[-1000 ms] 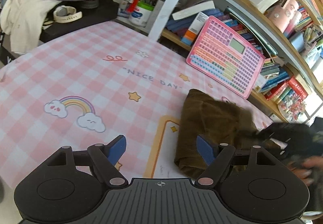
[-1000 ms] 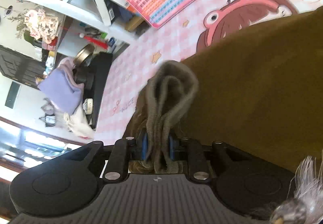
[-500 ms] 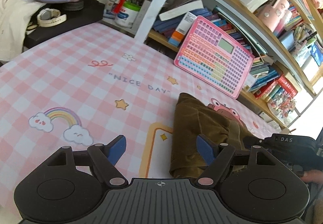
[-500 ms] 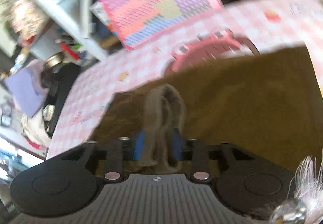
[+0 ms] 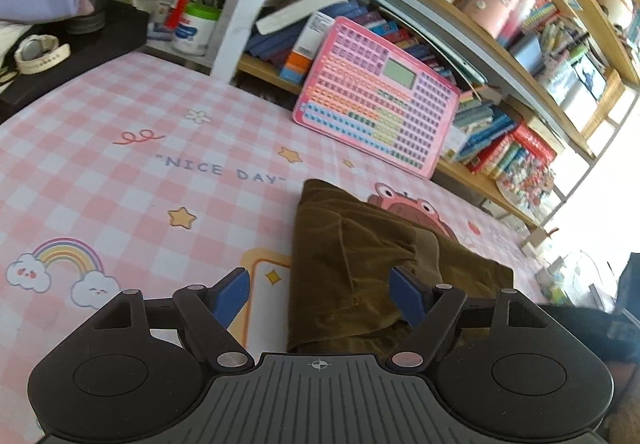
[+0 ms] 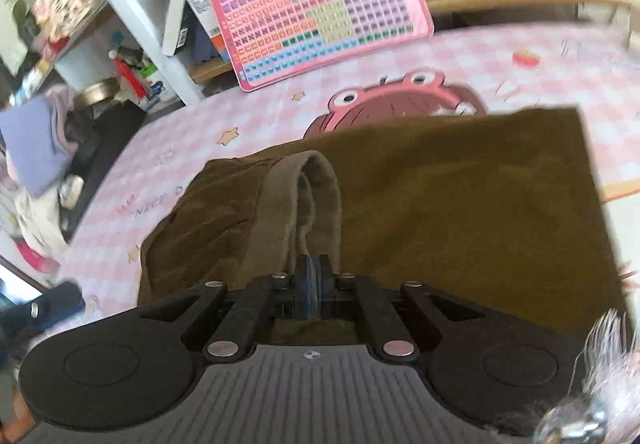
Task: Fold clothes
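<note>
The right claw (image 6: 311, 284) is pinched tight on a looped fold of the brown garment (image 6: 460, 204), which lies across the pink checked tabletop (image 6: 520, 44). A pink keypad toy (image 6: 316, 0) leans at the shelves behind, somewhat blurred.

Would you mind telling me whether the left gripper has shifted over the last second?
Yes. The left gripper has moved right, toward the brown garment; the rainbow print slid leftward.
</note>
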The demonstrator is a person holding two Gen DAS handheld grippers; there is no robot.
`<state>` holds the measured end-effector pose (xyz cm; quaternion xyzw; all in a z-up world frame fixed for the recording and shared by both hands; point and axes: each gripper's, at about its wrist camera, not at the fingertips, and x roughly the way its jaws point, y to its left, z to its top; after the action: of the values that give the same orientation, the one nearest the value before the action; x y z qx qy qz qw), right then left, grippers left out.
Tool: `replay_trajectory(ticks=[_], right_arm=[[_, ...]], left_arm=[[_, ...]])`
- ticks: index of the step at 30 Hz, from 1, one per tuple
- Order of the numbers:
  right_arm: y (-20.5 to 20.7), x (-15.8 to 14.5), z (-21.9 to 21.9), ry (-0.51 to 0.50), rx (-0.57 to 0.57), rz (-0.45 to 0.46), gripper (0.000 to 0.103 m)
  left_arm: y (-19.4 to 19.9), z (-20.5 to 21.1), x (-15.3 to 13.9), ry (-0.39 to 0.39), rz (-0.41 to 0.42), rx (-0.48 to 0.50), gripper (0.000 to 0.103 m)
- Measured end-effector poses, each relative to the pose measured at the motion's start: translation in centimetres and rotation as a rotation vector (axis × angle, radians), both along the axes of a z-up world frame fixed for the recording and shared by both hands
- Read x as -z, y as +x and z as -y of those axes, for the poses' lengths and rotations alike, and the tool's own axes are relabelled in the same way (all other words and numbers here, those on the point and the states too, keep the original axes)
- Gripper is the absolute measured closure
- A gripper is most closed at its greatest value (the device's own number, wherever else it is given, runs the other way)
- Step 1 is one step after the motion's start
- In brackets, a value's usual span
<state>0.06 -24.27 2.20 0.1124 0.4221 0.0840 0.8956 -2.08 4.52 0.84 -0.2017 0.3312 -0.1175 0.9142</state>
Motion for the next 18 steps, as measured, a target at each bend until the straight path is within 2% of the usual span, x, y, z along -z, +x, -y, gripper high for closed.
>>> replay_trajectory(ticks=[3,9,11,12,14,18], right_arm=[[-0.8,-0.2,-0.3,-0.050,-0.014,0.021,0.094],[-5.2,-0.5,-0.8,-0.174,0.003,0.054,0.080],[-5.9,-0.8,-0.7,-0.206,0.030,0.068,0.070],[-6.1,-0.8,-0.6,-0.217,0.046,0.067,0.060],[-6.5,-0.5,-0.4,-0.227,0.066,0.047,0.055],[-7.3,0.0,0.1,-0.243,0.100,0.013,0.039]], left_arm=[[0.1,1.1,0.1,0.024,-0.009,0.044,0.025],[-0.2,3.9,0.1,0.131,-0.018,0.147,0.025],[-0.2,4.7,0.2,0.160,-0.028,0.180,0.025],[-0.2,5.2,0.2,0.175,-0.035,0.196,0.025],[-0.3,5.9,0.4,0.206,-0.051,0.222,0.024],[-0.7,7.0,0.8,0.247,-0.077,0.262,0.021]])
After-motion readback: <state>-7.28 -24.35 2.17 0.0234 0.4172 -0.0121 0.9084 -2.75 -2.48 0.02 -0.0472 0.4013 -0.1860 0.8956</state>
